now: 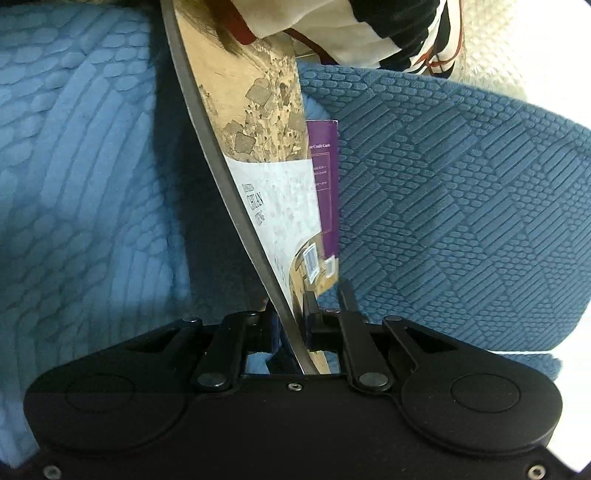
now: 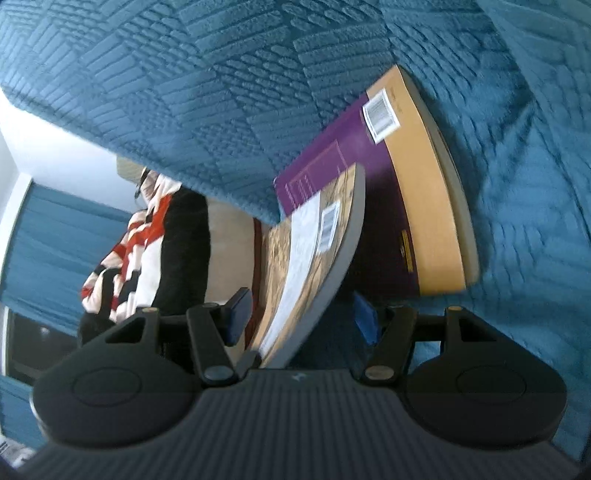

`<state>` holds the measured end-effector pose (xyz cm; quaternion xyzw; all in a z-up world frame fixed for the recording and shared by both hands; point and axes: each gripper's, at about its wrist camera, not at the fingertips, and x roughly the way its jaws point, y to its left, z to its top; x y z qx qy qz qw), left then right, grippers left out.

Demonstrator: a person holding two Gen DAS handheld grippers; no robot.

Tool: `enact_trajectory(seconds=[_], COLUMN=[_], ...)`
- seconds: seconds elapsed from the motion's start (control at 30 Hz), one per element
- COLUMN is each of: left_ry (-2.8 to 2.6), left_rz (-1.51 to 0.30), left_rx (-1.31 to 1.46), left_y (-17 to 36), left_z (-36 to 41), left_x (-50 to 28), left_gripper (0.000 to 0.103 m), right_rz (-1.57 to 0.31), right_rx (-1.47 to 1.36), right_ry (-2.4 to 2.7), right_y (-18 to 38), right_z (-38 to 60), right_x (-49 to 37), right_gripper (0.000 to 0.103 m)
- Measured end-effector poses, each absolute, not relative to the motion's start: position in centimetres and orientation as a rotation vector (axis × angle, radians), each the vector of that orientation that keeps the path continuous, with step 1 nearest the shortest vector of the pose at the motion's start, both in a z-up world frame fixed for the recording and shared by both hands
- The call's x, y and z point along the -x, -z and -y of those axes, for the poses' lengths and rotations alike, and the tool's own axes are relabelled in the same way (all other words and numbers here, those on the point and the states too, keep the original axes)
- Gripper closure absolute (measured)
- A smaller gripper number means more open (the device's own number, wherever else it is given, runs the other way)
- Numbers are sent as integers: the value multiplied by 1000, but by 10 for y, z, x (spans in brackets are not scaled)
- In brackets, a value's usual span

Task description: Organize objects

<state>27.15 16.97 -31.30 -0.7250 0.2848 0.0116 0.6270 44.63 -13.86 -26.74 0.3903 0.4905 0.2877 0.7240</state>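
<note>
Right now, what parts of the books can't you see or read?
- Left wrist view: the tan book held by the left gripper; its top is cut off by the frame edge, cover print too small.
- Left wrist view: the purple book is mostly hidden behind the tan one.
- Right wrist view: its barcode label is blurred.

The thin tan-and-white illustrated book (image 1: 269, 206) runs past the left wrist picture's top edge and hides most of the purple-and-orange book (image 1: 327, 184) behind it. The striped red, white and black cloth (image 1: 388, 29) is cut off above. Small cover print stays unreadable.
</note>
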Motion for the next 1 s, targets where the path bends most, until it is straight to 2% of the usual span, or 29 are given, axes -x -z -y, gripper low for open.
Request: enact_trajectory(seconds=[0.13,0.17,0.23,0.27,0.3,0.5,0.7,0.93,1.0], left_ry=[-5,-4,-4,-6,-6,-12,51,141,154], left_rz=[-663,-673,-699,-713,-724,-770,-645,-589,-589], left_rx=[1647,1638,1629,1625,1612,1480,1492,1536,1517], left_y=[305,304,302,301,300,285,259,238,227], left_z=[-175,-177,-178,-179,-179,-179,-187,-184,-180], left_x=[-266,-265,-263,-263,-261,-261,-234,-219,-218], left_gripper=[93,93,93,93,92,89,88,87,86], right_rz=[-1040,-1034,-1054,-1071,-1088,-1045,-947,-830,-779], right_rx=[-903,-900,-889,-884,-869,-811,-749,-702,-685], right_ry=[-591,-585,-560,-544,-519,-501,-528,-544,-552], right_y=[269,270,272,273,273,249,197,138,122], right_z=[136,135,132,131,130,130,140,155,163], right_x=[-455,-456,-459,-460,-461,-445,-421,-390,-379], right_gripper=[42,45,55,70,79,84,90,91,100])
